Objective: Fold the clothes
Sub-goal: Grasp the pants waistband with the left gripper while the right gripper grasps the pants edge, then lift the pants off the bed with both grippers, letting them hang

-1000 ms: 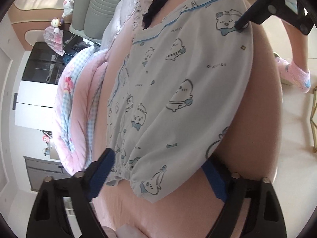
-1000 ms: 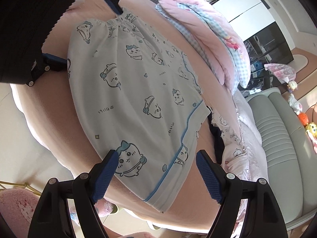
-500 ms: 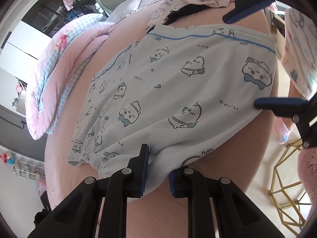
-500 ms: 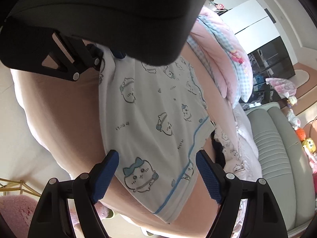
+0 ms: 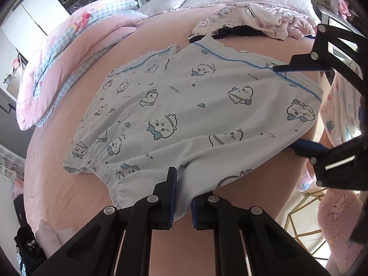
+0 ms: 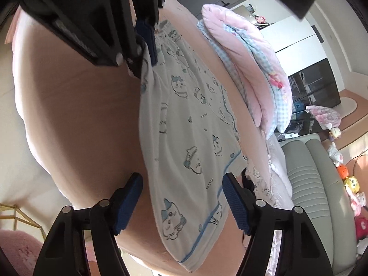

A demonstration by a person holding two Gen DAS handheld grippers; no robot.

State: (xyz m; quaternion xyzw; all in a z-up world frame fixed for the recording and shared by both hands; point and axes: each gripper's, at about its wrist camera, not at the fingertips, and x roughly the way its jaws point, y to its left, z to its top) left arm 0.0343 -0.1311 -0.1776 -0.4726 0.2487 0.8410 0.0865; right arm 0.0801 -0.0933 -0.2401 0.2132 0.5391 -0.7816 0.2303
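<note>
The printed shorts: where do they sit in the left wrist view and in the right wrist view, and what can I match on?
Left wrist: the printed shorts fill the middle, waistband edge pinched in the left gripper at bottom centre.
Right wrist: the shorts run from top centre to the bottom, hem end between the right gripper jaws, which are closing.
Shared landmark: the folded pink quilt.
</note>
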